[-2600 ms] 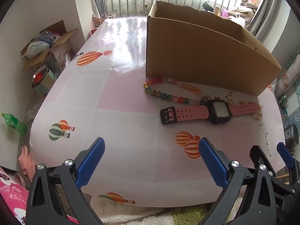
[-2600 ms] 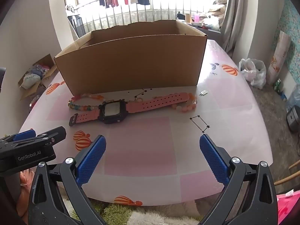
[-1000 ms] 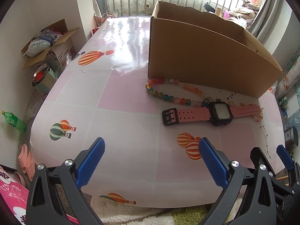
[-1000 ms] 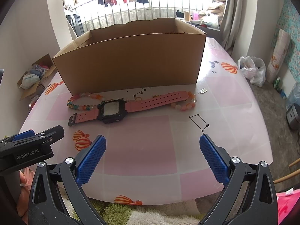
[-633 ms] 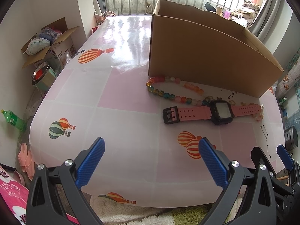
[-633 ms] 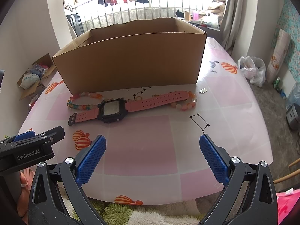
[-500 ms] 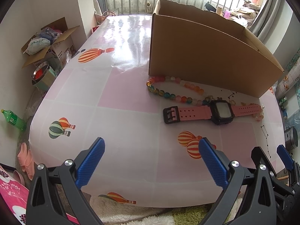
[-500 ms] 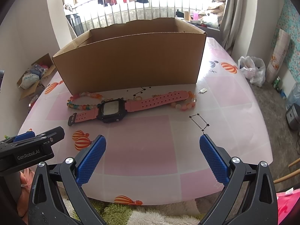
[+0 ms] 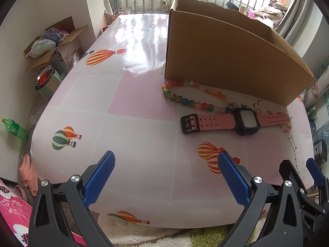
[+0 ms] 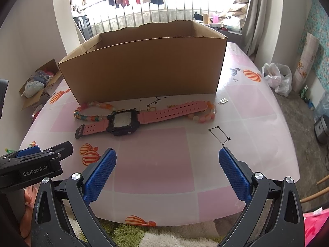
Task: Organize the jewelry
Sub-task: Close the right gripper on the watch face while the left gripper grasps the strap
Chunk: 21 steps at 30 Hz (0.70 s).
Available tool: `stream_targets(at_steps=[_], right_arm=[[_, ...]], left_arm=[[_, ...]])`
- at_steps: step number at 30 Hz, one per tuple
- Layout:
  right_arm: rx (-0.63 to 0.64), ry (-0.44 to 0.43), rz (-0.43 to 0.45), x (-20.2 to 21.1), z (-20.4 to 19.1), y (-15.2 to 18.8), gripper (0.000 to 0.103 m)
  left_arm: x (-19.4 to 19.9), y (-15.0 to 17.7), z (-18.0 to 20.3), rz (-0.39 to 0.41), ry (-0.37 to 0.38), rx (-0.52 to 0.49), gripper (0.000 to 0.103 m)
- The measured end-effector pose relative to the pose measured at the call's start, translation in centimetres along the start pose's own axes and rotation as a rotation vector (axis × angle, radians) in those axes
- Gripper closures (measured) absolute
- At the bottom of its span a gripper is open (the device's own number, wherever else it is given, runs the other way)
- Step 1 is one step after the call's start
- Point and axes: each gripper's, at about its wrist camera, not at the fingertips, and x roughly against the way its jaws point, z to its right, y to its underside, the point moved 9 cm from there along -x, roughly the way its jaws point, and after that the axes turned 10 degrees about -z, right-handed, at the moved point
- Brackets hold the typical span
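Presently both my tools stand spread wide and hold nothing: my left gripper [image 9: 166, 171] and my right gripper [image 10: 167, 168] hover over the near edge of the glossy pink-and-white checked table with balloon prints [image 10: 156, 164]. The pink-strapped watch with a black square case [image 10: 123, 121] lies flat ahead of both, left of centre from my right gripper, right of centre from my left. The string of multicoloured glass beads [image 9: 185, 99] runs behind it, partly hidden under the strap. Beyond stands the open brown cardboard box [image 10: 144, 70]; its inside is not visible. A small silver charm [image 10: 223, 100] near the box's right corner is too small to identify. Barred windows stand behind.
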Motion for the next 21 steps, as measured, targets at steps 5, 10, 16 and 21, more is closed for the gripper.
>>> stream_targets(at_steps=[5, 10, 16, 21], right_arm=[[0.002, -0.005, 0.006, -0.2, 0.2, -0.2, 0.007], [0.001, -0.027, 0.012, -0.6, 0.5, -0.3, 0.007], [0.078, -0.056, 0.076, -0.5, 0.5, -0.8, 0.007], [0.28, -0.081, 0.162, 0.6, -1.2, -2.5, 0.007]], left_arm=[[-0.8, -0.1, 0.1, -0.017, -0.012, -0.004, 0.005], [-2.2, -0.6, 0.2, -0.043, -0.033, -0.025, 0.005], [-3.1, -1.4, 0.5, -0.019, -0.062, -0.105, 0.005], [-3.2, -1.5, 0.8, 0.026, 0.001, -0.19, 0.005]])
